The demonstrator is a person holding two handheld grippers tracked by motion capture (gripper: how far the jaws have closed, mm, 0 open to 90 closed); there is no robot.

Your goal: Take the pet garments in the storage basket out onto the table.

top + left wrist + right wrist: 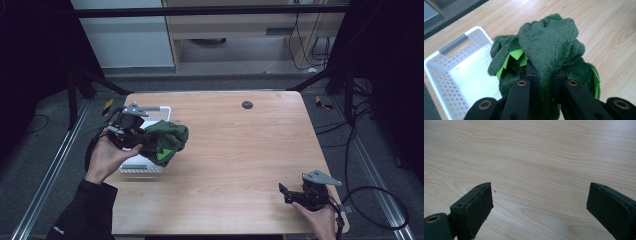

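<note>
A left hand-held gripper (134,136) clamps a dark green plush toy (165,140) with lime-green trim above the white perforated basket (162,109) at the wooden table's (235,155) nine o'clock edge. The right hand-held gripper (290,192), jaws wide apart, rests near five o'clock. No legible writing shows.

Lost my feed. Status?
Left gripper shut on green plush toy, over white basket. Right gripper open, low over bare table. Nothing in the way.
</note>
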